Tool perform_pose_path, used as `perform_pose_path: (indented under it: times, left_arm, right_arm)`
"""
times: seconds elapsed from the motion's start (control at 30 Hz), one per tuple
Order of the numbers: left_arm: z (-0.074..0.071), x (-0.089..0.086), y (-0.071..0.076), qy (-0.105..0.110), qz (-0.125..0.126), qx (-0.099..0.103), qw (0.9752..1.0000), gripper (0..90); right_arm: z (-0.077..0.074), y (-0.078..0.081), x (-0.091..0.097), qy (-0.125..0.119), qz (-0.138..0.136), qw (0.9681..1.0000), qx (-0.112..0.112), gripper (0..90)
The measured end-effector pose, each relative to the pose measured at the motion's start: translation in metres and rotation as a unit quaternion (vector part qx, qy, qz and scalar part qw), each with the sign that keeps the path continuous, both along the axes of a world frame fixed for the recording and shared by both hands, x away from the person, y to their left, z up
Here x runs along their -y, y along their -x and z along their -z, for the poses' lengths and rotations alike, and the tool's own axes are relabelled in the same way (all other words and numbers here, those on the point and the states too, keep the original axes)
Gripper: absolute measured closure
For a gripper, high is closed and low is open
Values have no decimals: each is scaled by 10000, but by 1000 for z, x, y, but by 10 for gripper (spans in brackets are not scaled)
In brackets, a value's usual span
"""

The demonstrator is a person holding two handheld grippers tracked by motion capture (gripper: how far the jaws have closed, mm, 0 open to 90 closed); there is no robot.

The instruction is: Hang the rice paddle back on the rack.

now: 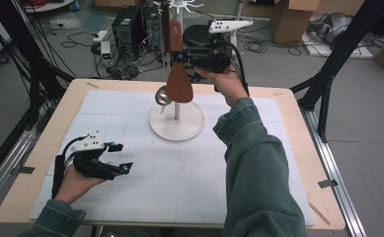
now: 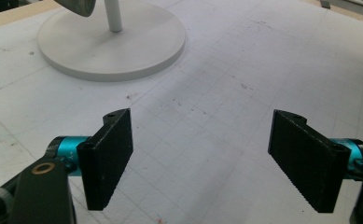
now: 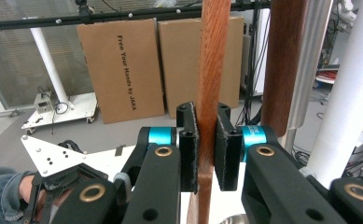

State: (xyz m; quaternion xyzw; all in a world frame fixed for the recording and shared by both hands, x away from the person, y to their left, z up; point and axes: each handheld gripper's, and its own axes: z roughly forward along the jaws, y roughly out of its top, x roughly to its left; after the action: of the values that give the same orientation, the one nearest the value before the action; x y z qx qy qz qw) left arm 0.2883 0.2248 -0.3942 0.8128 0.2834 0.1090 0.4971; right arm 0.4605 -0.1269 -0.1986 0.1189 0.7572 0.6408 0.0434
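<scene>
A wooden spatula [image 1: 179, 84] hangs upright beside the white pole [image 1: 176, 109] of a utensil stand with a round white base [image 1: 189, 129]. My right gripper [image 1: 178, 57] is raised at the far side of the table, shut on the spatula's handle [image 3: 212, 56]; in the right gripper view [image 3: 206, 149] both pads press on the wood. A metal ladle [image 1: 162, 95] hangs next to the spatula. My left gripper [image 1: 121, 158] rests low over the white mat at the front left, open with nothing between its jaws [image 2: 202, 158]. The stand's base [image 2: 137, 51] lies ahead of it.
A darker wooden handle [image 3: 284, 60] and a metal handle [image 3: 312, 56] hang by the white pole [image 3: 352, 93]. The white gridded mat [image 1: 179, 187] covers the wooden table. Computers [image 1: 130, 29], cables and cardboard boxes [image 1: 293, 17] stand on the floor beyond. Black frame legs [image 1: 327, 84] flank the table.
</scene>
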Motion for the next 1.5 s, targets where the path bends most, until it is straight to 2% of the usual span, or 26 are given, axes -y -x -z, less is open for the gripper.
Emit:
perform_pose_path:
  times: [0.73, 1.5]
  left_arm:
    - [0, -2, 0, 44, -15, 24, 10000, 226]
    - [2, -7, 1, 59, -64, 9, 10000, 226]
  right_arm:
    - [-23, -12, -1, 21, 111, 9999, 33, 826]
    - [-21, -16, 2, 4, 138, 9999, -45, 825]
